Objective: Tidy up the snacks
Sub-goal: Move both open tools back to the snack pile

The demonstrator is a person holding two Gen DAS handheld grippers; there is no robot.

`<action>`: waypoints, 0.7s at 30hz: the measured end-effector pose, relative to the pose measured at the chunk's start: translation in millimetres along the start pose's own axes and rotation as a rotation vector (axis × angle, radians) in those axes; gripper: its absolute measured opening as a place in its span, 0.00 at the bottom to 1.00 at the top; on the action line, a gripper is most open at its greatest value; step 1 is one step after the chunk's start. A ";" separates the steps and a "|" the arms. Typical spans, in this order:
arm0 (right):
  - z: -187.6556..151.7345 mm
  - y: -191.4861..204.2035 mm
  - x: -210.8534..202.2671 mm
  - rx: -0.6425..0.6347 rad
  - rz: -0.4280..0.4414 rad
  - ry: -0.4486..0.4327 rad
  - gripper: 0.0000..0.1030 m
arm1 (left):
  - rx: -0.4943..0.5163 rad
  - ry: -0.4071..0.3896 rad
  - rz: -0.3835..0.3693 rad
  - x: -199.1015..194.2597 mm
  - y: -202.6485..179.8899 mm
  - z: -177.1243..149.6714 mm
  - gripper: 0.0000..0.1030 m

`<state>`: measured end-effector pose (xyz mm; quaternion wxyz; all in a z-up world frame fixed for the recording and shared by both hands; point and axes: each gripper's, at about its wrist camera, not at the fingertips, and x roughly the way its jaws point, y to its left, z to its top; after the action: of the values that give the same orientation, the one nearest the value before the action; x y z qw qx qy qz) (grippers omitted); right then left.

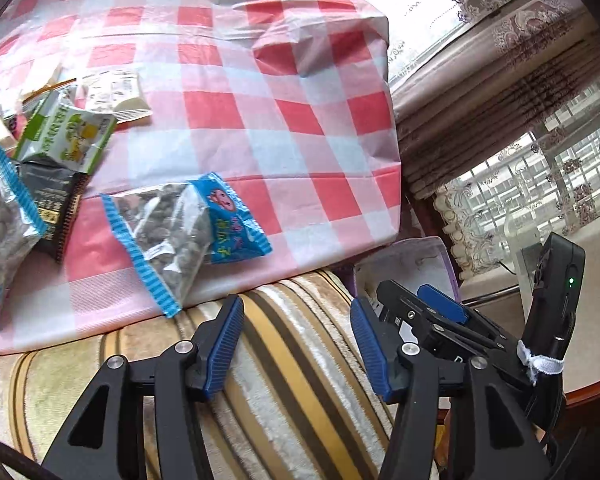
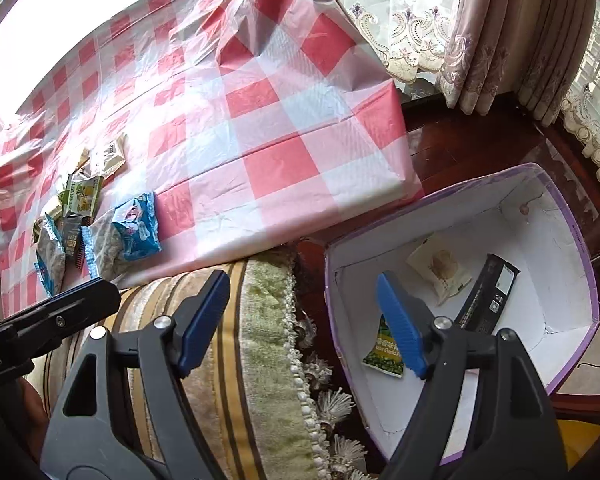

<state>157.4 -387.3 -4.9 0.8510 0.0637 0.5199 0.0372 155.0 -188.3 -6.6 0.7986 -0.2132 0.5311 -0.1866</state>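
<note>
Several snack packets lie at the left of the red-checked tablecloth (image 1: 260, 92): a blue-edged clear bag of nuts (image 1: 180, 232), a green-white packet (image 1: 68, 132), a black packet (image 1: 56, 204) and another blue-edged bag (image 1: 0, 224). The pile also shows in the right wrist view (image 2: 100, 216). A purple-rimmed white box (image 2: 560, 240) holds a cream packet (image 2: 440, 272), a black bar (image 2: 488, 296) and a green packet (image 2: 384, 352). My left gripper (image 1: 296, 344) is open and empty over a striped cushion (image 1: 284, 360). My right gripper (image 2: 304, 320) is open and empty at the box's near edge.
The striped cushion with a tasselled fringe (image 2: 260, 360) lies between the table and the box. Curtains (image 2: 500, 32) and a window are behind. Dark wooden furniture (image 2: 460, 140) sits under the box. The right gripper's body (image 1: 460, 320) shows in the left wrist view.
</note>
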 end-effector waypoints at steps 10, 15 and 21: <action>12.5 81.8 15.0 -0.224 0.054 0.017 0.84 | -0.193 -0.080 0.008 -48.8 78.9 -12.0 0.56; 18.8 105.8 27.3 -0.271 0.074 0.029 0.85 | -0.331 -0.067 -0.086 -59.7 126.2 -15.7 0.56; 25.7 125.4 37.1 -0.333 0.072 0.031 0.85 | -0.378 -0.036 -0.091 -51.3 150.3 -5.6 0.56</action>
<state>197.6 -260.2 -7.6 0.8399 -0.0602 0.5169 0.1541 141.7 -36.1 -50.0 0.7445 -0.3864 0.5320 -0.1157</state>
